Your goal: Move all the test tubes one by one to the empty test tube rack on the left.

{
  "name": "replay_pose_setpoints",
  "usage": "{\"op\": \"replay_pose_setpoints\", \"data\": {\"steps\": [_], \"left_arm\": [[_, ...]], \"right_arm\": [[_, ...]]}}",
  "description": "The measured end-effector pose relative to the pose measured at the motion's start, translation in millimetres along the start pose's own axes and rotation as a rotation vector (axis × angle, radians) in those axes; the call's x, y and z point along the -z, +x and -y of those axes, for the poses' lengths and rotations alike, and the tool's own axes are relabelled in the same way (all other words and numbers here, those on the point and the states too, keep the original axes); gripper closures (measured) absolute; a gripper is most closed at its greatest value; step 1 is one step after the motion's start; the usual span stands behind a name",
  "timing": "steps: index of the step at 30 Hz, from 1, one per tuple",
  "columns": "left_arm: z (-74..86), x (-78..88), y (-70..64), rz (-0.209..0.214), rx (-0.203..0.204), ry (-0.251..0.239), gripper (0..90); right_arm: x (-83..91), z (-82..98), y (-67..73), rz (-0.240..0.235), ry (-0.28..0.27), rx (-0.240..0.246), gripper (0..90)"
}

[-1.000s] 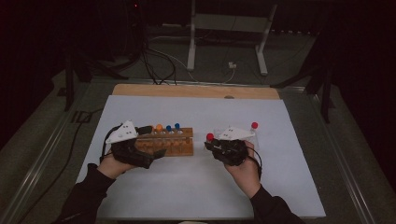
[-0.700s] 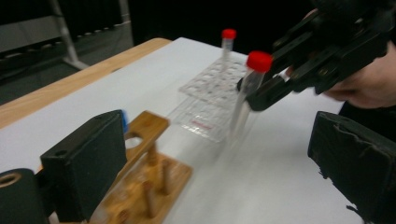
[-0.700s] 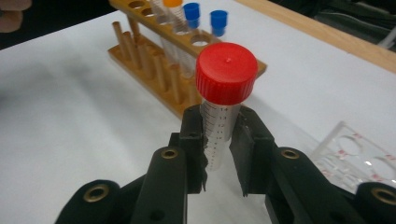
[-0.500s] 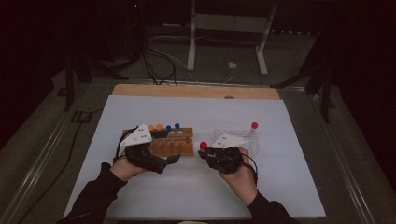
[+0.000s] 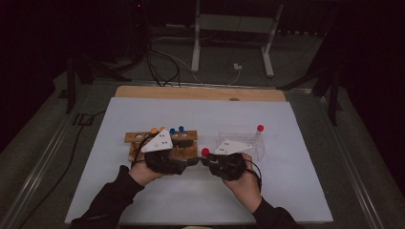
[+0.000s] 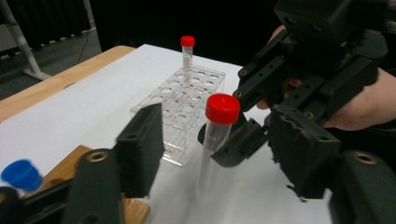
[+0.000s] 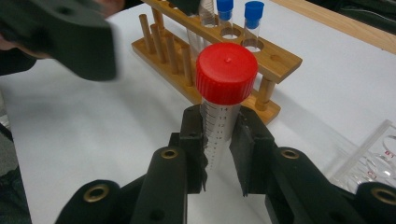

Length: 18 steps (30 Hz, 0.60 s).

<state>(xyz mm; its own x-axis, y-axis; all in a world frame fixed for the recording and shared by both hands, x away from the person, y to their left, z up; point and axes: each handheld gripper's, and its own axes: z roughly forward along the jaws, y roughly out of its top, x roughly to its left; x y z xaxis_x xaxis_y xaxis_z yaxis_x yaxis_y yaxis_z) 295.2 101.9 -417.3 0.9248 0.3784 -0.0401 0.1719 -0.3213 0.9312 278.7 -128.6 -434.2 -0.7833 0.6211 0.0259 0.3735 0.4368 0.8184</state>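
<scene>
Two racks stand on the white sheet. The wooden rack (image 7: pixel 219 51), beyond the right gripper (image 7: pixel 219 154), holds blue-capped tubes (image 7: pixel 253 18) upright in its top holes; the high view also shows an orange cap (image 5: pixel 154 130) in it. The clear plastic rack (image 6: pixel 180 107), beyond the left gripper (image 6: pixel 219 154), carries one slim red-capped tube (image 6: pixel 187 56) upright near its far edge, while its other wells that can be seen are empty.

The red-capped tube (image 7: pixel 223 107) is clear, with printed graduation marks down its wall and a broad, flat red screw cap with a small central dimple; whether it holds anything cannot be told. It stands upright, pinched below the cap between the right gripper's jaws. In the left gripper view, the same tube rises between that gripper's two jaws, which have just been closing and stand clear of it on both sides. The two grippers face each other, close together, between the racks.
</scene>
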Motion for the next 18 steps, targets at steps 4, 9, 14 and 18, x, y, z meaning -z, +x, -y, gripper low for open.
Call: {"op": "replay_pose_setpoints", "data": {"steps": [4, 9, 14, 18], "left_arm": [[-1.8, -10.0, -1.7, 0.008, -0.015, 0.008, 48.3], [-2.2, -19.2, -1.0, 0.022, -0.033, 0.022, 56.6], [-0.5, -25.1, 0.0, 0.033, -0.045, 0.020, 64.1], [-0.7, -26.8, 0.6, 0.040, -0.047, 0.030, 70.2]], "right_arm": [[0.7, -0.6, 1.0, -0.003, -0.001, 0.003, 74.9], [0.9, -0.8, 1.4, -0.005, 0.000, 0.003, 74.9], [0.8, -0.6, 2.0, -0.007, 0.000, 0.008, 74.9], [0.0, -0.4, 1.2, -0.005, 0.003, 0.004, 74.8]]}}
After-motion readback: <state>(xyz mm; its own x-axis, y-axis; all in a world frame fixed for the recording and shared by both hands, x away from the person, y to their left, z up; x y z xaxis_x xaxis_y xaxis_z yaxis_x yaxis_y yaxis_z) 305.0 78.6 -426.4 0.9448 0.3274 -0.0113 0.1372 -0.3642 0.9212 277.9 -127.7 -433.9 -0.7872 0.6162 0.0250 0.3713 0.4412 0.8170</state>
